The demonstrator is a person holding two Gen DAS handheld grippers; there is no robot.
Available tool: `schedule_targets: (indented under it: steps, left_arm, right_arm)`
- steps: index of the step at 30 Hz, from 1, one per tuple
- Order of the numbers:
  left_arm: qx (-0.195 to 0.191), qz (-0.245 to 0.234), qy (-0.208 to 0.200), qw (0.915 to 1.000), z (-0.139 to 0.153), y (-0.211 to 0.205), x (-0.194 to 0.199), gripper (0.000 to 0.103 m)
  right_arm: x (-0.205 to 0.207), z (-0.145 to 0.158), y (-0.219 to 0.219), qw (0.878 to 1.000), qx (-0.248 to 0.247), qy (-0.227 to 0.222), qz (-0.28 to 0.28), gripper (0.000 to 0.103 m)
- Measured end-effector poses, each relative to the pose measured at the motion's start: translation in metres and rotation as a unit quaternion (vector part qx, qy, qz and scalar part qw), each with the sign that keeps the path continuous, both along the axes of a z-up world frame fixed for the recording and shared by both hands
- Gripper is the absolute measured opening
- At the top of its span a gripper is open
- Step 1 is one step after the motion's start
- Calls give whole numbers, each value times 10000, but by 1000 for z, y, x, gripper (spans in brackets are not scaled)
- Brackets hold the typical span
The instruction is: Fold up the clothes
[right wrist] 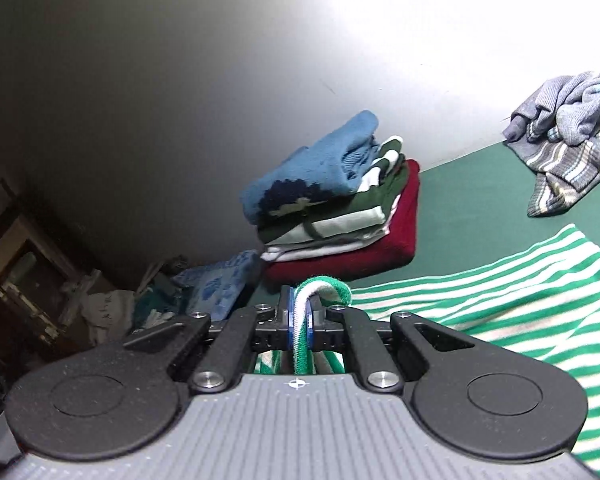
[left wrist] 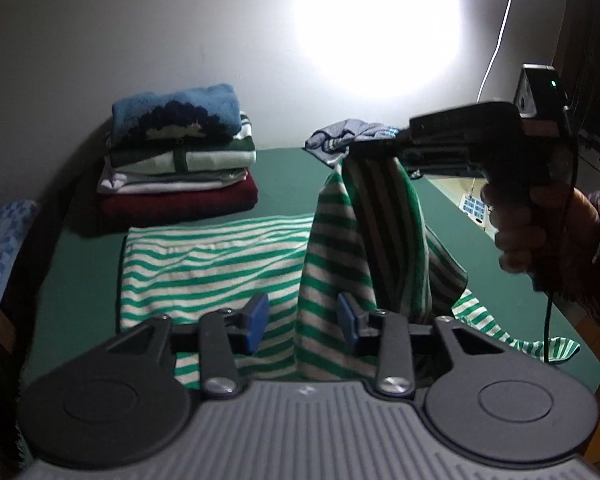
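A green-and-white striped shirt (left wrist: 212,256) lies spread on the green table (left wrist: 284,172). My right gripper (left wrist: 374,148) is shut on one edge of the shirt and holds it up, so the cloth hangs in a peak above the table. In the right wrist view the striped cloth (right wrist: 300,320) is pinched between the blue pads of the right gripper (right wrist: 299,320), and the rest of the shirt (right wrist: 520,292) lies below. My left gripper (left wrist: 303,322) is open and empty, low over the near edge of the shirt.
A stack of folded clothes (left wrist: 180,160) with a blue sweater on top and a dark red one at the bottom stands at the back left of the table; it also shows in the right wrist view (right wrist: 340,208). A crumpled grey-blue garment (right wrist: 568,136) lies at the back right. A bright lamp glare is on the wall.
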State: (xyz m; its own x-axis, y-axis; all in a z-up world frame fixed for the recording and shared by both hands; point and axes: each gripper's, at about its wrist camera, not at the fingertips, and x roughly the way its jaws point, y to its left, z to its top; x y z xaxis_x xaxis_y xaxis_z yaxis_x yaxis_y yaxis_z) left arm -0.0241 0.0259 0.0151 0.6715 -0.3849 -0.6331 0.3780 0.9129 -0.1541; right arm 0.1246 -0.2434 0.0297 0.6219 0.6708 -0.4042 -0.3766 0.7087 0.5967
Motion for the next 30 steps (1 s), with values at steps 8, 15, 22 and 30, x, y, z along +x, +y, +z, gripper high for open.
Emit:
schedule_targets:
  steps: [8,15,22,30]
  left_arm:
    - [625,-274,677,9954,-59,-13,-19,51]
    - [848,-777,1134,9869,-71,19,-66,67]
    - [1131,-995,1437,9781,-87,31,-79,52]
    - [1343,-706,1133,9819,-83,52,-70,17]
  right_arm:
    - [31,-30,15,9922,-968,-19,-780,40]
    - [-39,-23,-8,9949,-956,-291,-114,55]
    - [-144,-66,27,9693,-2297,-342,802,53]
    - [-158,-91,41,9466,-3195,-360,238,53]
